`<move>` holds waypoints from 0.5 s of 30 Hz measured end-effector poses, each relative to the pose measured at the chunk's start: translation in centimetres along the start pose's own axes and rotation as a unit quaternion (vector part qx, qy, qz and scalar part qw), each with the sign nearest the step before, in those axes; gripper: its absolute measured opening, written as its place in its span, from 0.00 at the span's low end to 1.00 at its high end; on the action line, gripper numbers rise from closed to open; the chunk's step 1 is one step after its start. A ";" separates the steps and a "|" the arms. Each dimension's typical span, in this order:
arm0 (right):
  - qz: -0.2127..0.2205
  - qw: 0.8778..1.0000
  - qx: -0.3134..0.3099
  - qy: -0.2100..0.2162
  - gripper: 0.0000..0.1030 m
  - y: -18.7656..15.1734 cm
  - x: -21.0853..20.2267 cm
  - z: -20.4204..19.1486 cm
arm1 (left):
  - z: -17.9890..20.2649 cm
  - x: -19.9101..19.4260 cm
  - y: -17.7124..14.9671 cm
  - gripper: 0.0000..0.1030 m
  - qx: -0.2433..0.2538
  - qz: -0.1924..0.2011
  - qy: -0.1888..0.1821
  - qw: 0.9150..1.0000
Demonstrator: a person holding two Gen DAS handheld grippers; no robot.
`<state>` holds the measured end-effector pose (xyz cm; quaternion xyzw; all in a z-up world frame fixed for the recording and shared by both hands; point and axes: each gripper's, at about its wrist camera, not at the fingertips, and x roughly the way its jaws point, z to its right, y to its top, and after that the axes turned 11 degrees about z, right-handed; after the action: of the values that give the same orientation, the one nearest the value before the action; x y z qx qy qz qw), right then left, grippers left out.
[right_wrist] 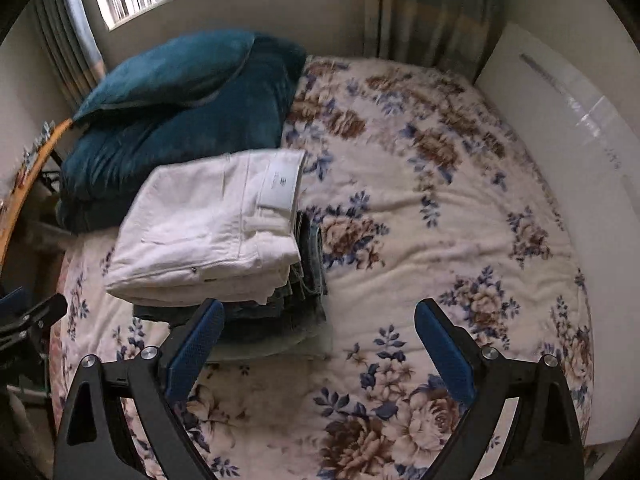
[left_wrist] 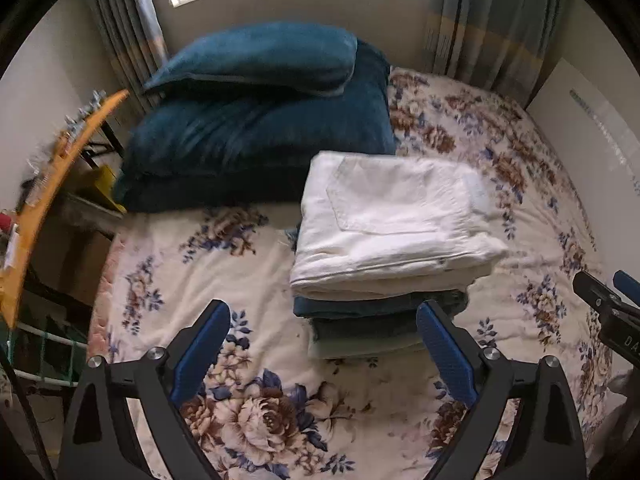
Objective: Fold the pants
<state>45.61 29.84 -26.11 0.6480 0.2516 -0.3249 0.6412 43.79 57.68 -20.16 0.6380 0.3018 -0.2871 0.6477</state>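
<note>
Pants [left_wrist: 392, 216] folded atop stack; L [left_wrist: 322, 344] & R hand-held gripper [right_wrist: 318, 340] wide apart, empty.

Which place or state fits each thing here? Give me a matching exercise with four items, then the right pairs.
Things:
1. white pants
2. teal pillow
3. left gripper
4. denim pants

Places or states:
A. lies on the folded teal blanket
B. folded, on top of the stack
C. in the stack, under the white pair
D. jaws wide open, nothing between them, above the floral bedspread

Pairs: 1-B, 2-A, 3-D, 4-C
</note>
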 end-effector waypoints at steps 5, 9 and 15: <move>0.052 0.999 -0.008 0.001 0.95 0.1 -8.6 0.3 | 1.5 -7.9 -0.2 0.93 0.003 0.044 0.000 0.999; 0.077 0.997 -0.012 0.013 0.96 -0.5 -16.0 0.4 | 2.6 -13.6 -1.1 0.93 0.006 0.068 -0.005 0.998; 0.091 0.995 -0.013 0.032 0.96 -2.9 -24.5 1.8 | 3.7 -21.8 -2.9 0.93 0.010 0.113 -0.005 0.994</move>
<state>27.04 30.40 -9.77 0.6698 0.2166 -0.2412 0.6681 27.46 53.65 -5.49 0.6729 0.2219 -0.2180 0.6712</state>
